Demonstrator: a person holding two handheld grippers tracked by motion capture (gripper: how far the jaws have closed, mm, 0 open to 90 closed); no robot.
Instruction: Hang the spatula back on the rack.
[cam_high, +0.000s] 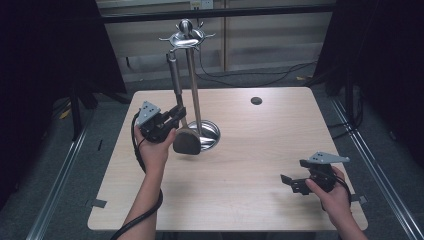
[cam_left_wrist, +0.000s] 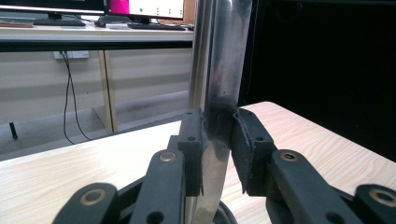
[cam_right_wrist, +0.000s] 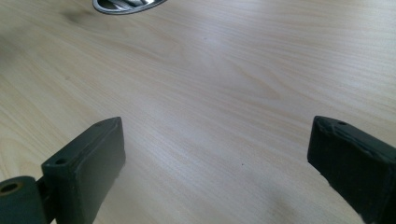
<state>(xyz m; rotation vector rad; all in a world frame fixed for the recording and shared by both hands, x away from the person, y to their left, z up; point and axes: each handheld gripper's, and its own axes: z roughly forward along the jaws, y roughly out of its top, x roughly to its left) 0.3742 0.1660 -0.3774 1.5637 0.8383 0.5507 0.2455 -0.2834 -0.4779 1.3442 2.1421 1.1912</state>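
Left tongs (cam_high: 176, 116) clamp the spatula's handle (cam_left_wrist: 215, 140), its long axis running upright between them to the rack's hook (cam_high: 186, 39), blade (cam_high: 186, 142) hanging just below. Right tongs (cam_high: 287, 181) gape empty, well apart over bare table (cam_right_wrist: 224, 84).

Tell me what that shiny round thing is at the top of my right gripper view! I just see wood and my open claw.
Observer: That's the bottom of a utensil stand. In the high view its pole rises to a ring of hooks.
Operator: Is anything on it?
Observer: Yes, a spatula. Its blade is down by the base and its handle reaches up to the hooks.
Operator: Where's my other claw?
Observer: The left claw is shut on the spatula's handle, low down near the blade.
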